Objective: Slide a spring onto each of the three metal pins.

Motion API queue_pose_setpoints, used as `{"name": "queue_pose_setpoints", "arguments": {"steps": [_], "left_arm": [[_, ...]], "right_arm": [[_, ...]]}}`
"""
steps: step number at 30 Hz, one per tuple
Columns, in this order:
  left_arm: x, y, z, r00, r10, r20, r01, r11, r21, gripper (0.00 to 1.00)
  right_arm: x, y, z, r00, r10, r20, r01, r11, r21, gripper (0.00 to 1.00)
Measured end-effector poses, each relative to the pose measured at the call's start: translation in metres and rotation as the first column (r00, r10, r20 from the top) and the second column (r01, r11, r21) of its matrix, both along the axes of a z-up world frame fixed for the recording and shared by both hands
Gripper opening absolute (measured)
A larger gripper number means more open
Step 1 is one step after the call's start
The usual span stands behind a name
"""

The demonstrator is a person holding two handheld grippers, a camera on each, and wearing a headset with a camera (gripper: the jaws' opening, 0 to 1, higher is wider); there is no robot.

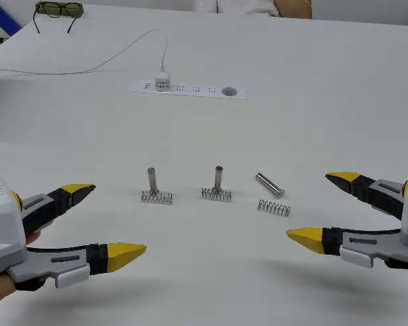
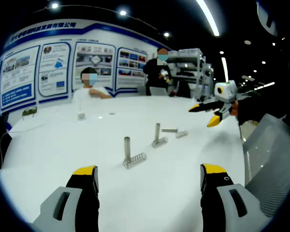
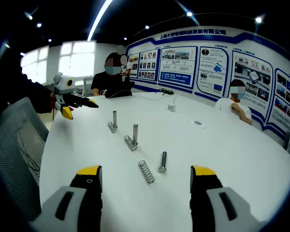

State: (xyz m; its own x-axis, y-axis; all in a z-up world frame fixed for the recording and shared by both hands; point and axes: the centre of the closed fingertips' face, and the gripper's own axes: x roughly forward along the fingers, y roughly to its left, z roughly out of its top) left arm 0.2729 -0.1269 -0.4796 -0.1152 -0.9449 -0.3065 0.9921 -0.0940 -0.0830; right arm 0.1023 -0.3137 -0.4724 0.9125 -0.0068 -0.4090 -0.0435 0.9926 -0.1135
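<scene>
Two metal pins stand upright on the white table: the left pin (image 1: 151,179) with a spring (image 1: 156,197) lying at its foot, and the middle pin (image 1: 218,178) with a spring (image 1: 216,195) at its base. A third pin (image 1: 269,184) lies on its side, a loose spring (image 1: 274,207) just in front of it. My left gripper (image 1: 112,219) is open at the lower left, well short of the pins. My right gripper (image 1: 324,207) is open at the lower right, apart from the lying pin (image 3: 162,162) and spring (image 3: 146,171). Nothing is held.
A white power strip (image 1: 190,89) with a plugged-in charger and cable lies further back on the table (image 1: 313,102). Glasses (image 1: 58,10) rest at the far left corner. People sit and stand beyond the table's far side. A mesh chair (image 3: 14,145) stands by the table edge.
</scene>
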Motion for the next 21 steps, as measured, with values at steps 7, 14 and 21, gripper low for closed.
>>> {"name": "queue_pose_setpoints", "arguments": {"steps": [7,14,21], "left_arm": [[0.0006,-0.0019,-0.0002,1.0,0.0,-0.003,0.0,1.0,-0.002,0.88],[-0.0003,-0.0024,-0.0024,1.0,0.001,-0.01,-0.001,1.0,-0.003,0.88],[0.0013,-0.0027,-0.003,1.0,0.003,-0.014,-0.003,1.0,-0.004,0.88]], "right_arm": [[-0.0015,-0.0025,-0.001,1.0,-0.012,-0.001,0.012,1.0,0.014,0.75],[-0.0028,-0.0041,-0.0023,1.0,-0.019,-0.007,0.02,1.0,0.015,0.74],[-0.0025,-0.0045,-0.0009,1.0,-0.028,-0.008,0.028,0.999,0.015,0.73]]}}
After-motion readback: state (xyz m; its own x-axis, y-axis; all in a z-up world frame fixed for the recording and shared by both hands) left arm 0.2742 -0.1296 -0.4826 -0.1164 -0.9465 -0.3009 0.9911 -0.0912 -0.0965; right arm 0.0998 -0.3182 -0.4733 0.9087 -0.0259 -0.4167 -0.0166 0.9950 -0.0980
